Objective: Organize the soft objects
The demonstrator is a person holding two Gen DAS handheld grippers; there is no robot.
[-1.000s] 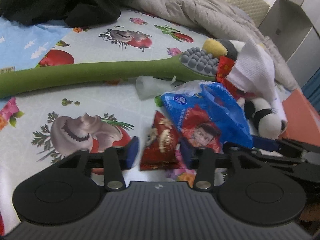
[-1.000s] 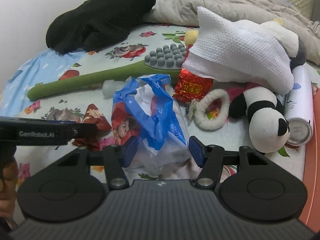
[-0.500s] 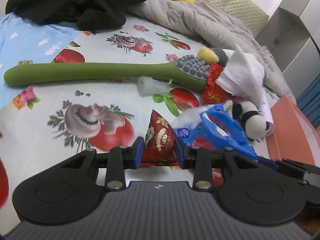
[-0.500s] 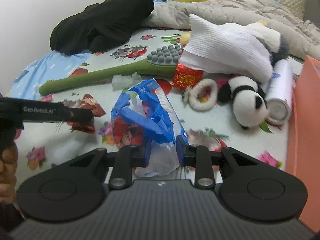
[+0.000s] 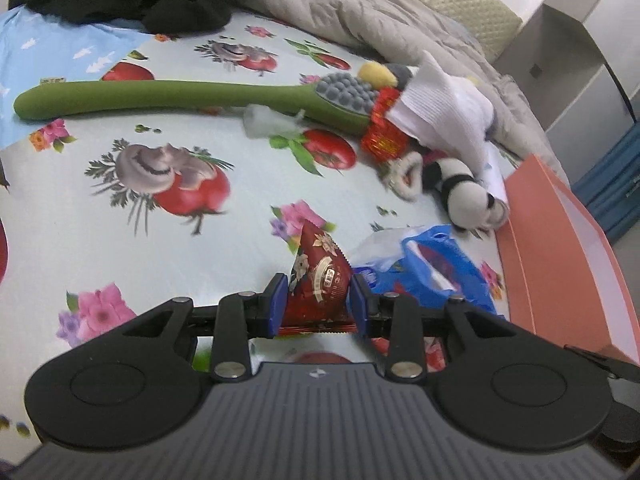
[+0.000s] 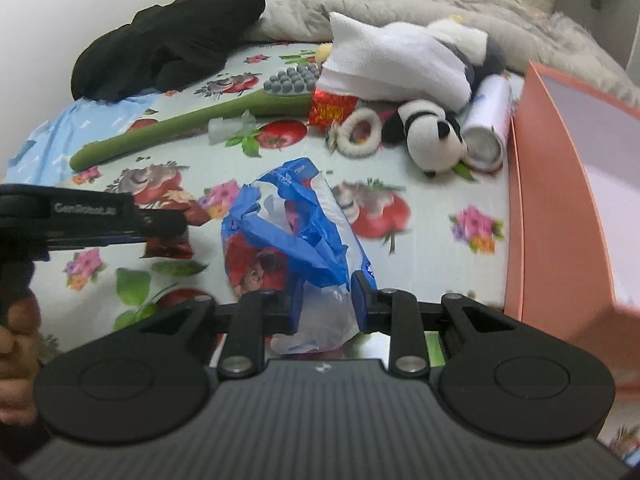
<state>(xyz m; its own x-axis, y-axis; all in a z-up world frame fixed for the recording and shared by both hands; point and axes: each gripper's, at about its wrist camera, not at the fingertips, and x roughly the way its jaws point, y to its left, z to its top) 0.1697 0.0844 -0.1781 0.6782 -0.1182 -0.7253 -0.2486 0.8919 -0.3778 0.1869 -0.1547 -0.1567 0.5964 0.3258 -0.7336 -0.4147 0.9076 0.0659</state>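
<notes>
Left wrist view: left tool clamps the red snack packet, light and crinkly, best pinched at its sealed edge. Right tool grips the limp blue plastic bag. Both now hang lifted over the bed, nearer the orange box than a second ago.

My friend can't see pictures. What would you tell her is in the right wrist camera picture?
A black two-finger right gripper pinches a crinkly blue and white plastic bag above a flowery bedsheet. Behind it lie a small plush panda, a long green massage stick and a white cloth, with an orange box on the right.
</notes>
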